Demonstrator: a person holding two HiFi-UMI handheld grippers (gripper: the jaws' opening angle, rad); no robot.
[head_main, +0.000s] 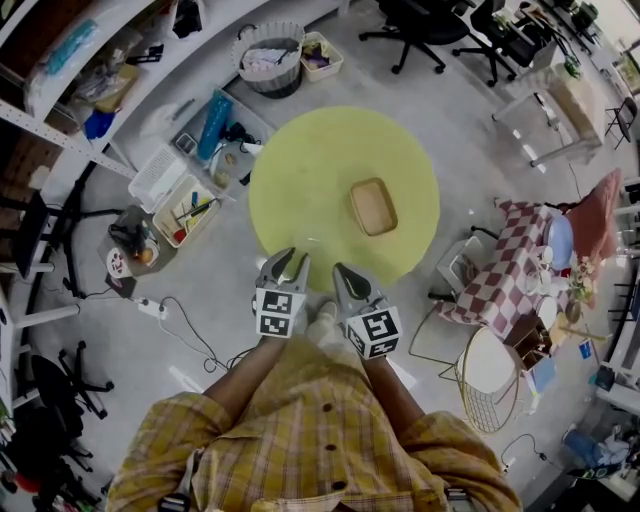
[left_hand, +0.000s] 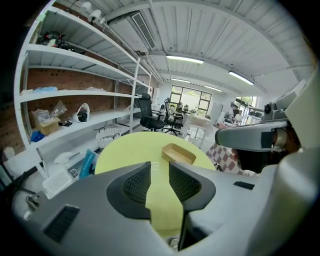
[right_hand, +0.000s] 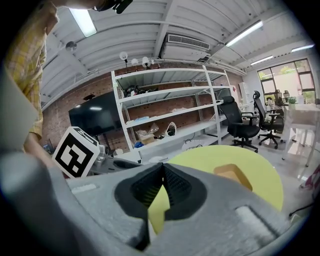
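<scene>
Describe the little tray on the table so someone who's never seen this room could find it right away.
Find the round yellow table in the middle of the floor. On its right half lies a shallow tan tray, rectangular with rounded corners and empty. The bins and basket nearby are white or grey and stand on the floor, not the table.

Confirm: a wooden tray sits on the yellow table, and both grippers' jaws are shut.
Only the right gripper is shut. The left gripper view shows the left gripper with jaws apart, empty. The tray does sit on the table.
</scene>
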